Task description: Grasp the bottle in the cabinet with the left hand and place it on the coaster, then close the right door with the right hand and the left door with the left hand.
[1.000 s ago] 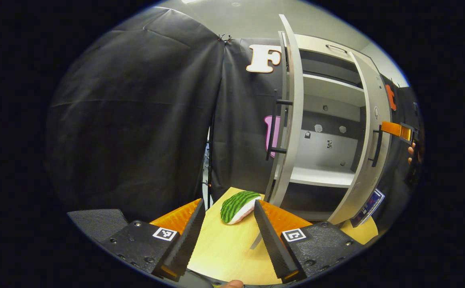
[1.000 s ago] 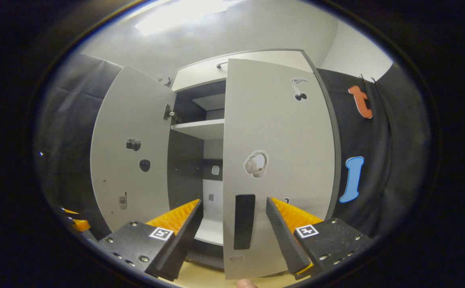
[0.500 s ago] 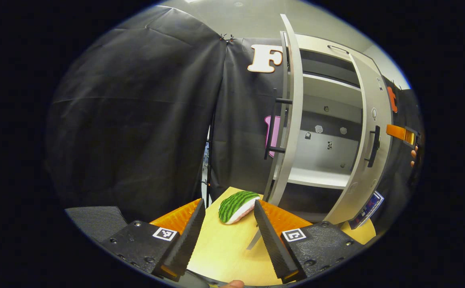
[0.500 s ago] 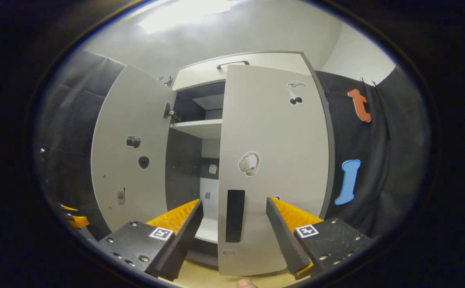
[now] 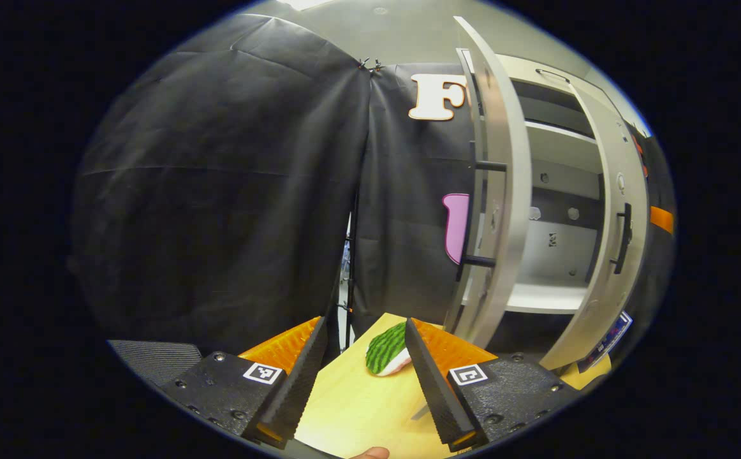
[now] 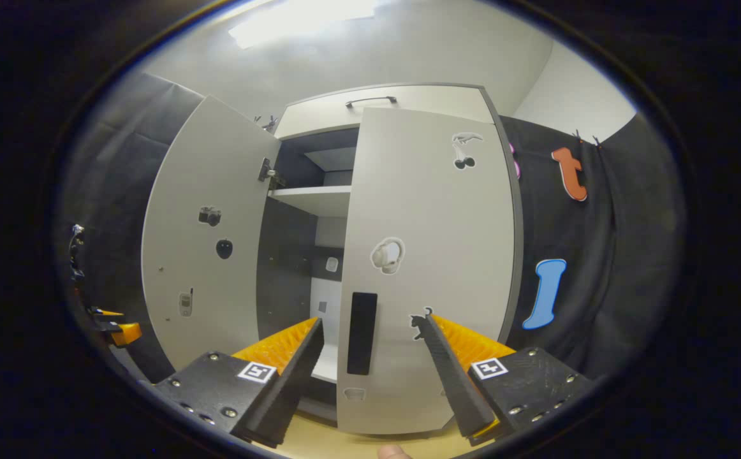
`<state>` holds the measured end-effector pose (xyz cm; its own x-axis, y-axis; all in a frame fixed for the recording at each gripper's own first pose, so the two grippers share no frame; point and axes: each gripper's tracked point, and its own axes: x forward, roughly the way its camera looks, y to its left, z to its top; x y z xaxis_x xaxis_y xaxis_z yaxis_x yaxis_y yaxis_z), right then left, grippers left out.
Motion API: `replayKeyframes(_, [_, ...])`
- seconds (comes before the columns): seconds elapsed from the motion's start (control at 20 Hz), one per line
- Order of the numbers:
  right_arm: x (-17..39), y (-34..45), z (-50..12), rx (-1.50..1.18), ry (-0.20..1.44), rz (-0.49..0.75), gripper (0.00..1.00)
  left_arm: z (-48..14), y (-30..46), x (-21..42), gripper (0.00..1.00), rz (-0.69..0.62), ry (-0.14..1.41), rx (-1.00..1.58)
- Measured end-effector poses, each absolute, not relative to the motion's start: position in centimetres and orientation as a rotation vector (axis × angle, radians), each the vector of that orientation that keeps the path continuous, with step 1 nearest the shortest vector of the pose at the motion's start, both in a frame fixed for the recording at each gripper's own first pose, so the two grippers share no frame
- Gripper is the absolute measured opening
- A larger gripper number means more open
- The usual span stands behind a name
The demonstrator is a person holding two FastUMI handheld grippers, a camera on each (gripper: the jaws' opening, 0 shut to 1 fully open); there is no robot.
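Note:
My right gripper (image 6: 372, 322) is open, close in front of the cabinet's right door (image 6: 434, 242). That door stands nearly shut, and its black handle (image 6: 362, 331) shows between my fingers. The left door (image 6: 205, 242) hangs wide open. In the left gripper view my left gripper (image 5: 364, 325) is open and empty above the table (image 5: 351, 408), short of the left door's edge (image 5: 498, 191). A dark thing with a blue label (image 5: 605, 338) peeks from under the right door (image 5: 619, 210); I cannot tell if it is the bottle. The lower shelf (image 5: 536, 296) is bare.
A watermelon-patterned pad (image 5: 388, 349) lies on the table between my left fingers and the left door. The other gripper shows as a small orange patch (image 5: 661, 218) at the far right and as orange parts (image 6: 118, 328) at the far left.
The right door has swung further toward shut, away from my right gripper. The left gripper view has shifted, so the left door's edge now looks nearer and the pad lies partly behind my finger.

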<state>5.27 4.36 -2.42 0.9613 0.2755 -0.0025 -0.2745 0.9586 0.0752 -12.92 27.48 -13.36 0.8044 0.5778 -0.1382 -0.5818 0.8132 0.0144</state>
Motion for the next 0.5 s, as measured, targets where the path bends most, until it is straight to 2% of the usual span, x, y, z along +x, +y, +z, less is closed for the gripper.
replayKeyframes(0.05, [5.3,4.0,-2.4,0.071,0.014,0.271,0.92,-13.8,27.6,-12.3,0.75,0.619,0.147,-0.030])
replayKeyframes(0.1, [5.3,3.7,-2.5,0.067,0.016,0.264,0.92,-14.1,27.5,-11.8,0.81,0.612,0.152,-0.028])
replayKeyframes(0.15, [5.3,3.2,-2.7,0.061,0.019,0.253,0.95,-14.5,27.4,-11.3,0.81,0.607,0.161,-0.025])
replayKeyframes(0.5, [5.4,0.4,-3.1,0.027,0.033,0.190,0.92,-16.7,25.2,-9.2,0.81,0.539,0.209,-0.045])
